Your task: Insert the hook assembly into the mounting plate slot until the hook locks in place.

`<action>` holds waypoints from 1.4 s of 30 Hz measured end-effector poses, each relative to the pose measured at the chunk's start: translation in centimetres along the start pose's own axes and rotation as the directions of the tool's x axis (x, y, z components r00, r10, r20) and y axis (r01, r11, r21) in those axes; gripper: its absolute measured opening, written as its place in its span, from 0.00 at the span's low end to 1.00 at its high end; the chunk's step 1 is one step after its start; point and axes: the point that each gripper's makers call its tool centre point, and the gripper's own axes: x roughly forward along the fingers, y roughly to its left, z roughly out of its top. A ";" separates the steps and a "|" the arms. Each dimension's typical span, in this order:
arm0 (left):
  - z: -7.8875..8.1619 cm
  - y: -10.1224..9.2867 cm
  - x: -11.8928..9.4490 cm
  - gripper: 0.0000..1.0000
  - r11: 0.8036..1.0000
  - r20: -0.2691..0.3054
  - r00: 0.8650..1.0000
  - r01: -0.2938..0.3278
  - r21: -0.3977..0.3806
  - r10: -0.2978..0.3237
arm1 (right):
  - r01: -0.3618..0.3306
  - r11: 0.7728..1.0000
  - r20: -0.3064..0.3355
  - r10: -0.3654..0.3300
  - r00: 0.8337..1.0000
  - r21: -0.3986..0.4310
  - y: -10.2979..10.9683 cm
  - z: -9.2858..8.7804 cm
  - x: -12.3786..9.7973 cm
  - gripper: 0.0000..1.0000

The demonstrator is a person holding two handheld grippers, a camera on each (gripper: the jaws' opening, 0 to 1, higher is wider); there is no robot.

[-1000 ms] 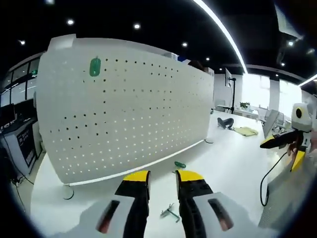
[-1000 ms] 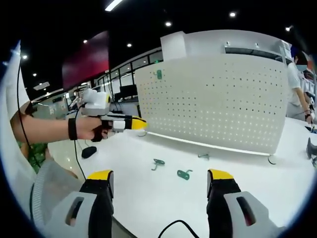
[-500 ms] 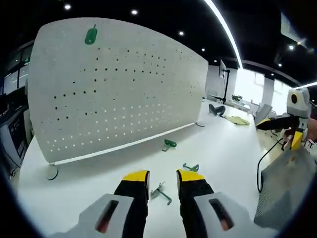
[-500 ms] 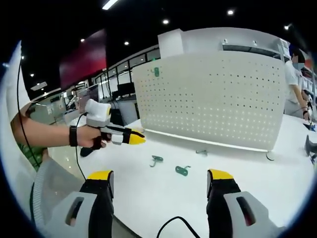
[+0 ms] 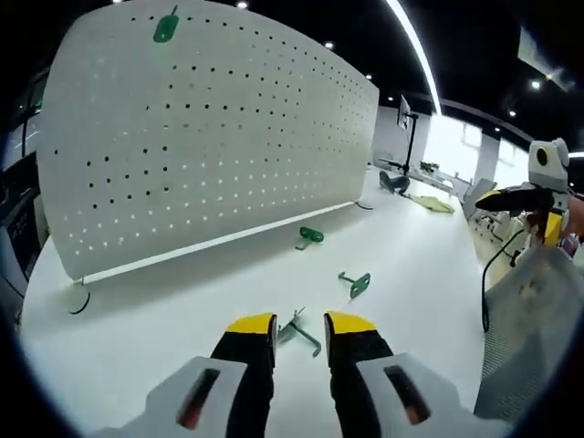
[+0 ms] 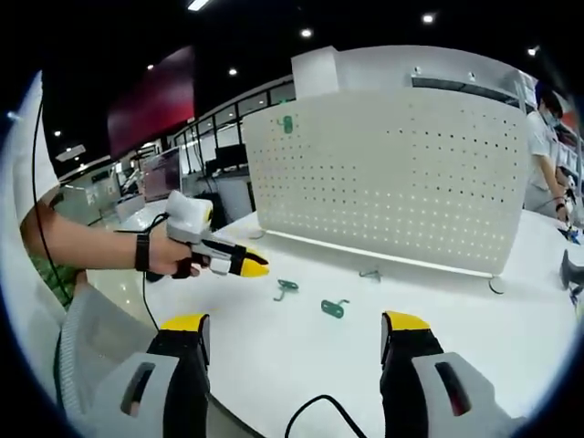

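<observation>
A white pegboard (image 5: 210, 137) stands upright on the white table, with one green hook (image 5: 166, 26) hung near its top left. Three loose hooks lie on the table: a green one (image 5: 311, 235) near the board, another green one (image 5: 356, 283), and a grey one (image 5: 299, 330) just beyond my left gripper's (image 5: 299, 327) tips. That gripper is open, its jaws a narrow gap apart, holding nothing. In the right gripper view the pegboard (image 6: 392, 182), the hooks (image 6: 334, 307) and the hand-held left gripper (image 6: 242, 265) show. My right gripper (image 6: 296, 324) is wide open and holds nothing.
The right gripper (image 5: 525, 196) hovers at the right of the left gripper view. A black cable (image 6: 310, 420) trails near the table's front edge. A person (image 6: 547, 137) stands past the board's right end. A dark object (image 5: 394, 181) and a yellow cloth (image 5: 432, 203) lie far back.
My left gripper has dropped toward the table and closed in on the loose hooks; the grey hook now lies at its tips. The right gripper has barely moved.
</observation>
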 end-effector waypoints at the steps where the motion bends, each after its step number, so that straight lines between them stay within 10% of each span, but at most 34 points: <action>1: -0.2 0.1 0.1 0.21 1.000 -0.003 1.000 -0.001 -0.008 0.001 | 0.001 1.000 -0.002 -0.001 1.000 -0.002 0.0 0.0 0.0 0.78; 42: -2.9 1.6 4.0 0.09 1.000 -0.054 0.998 0.017 0.006 -0.017 | 0.052 0.998 -0.042 -0.050 0.998 0.027 -0.9 -1.2 -0.4 0.77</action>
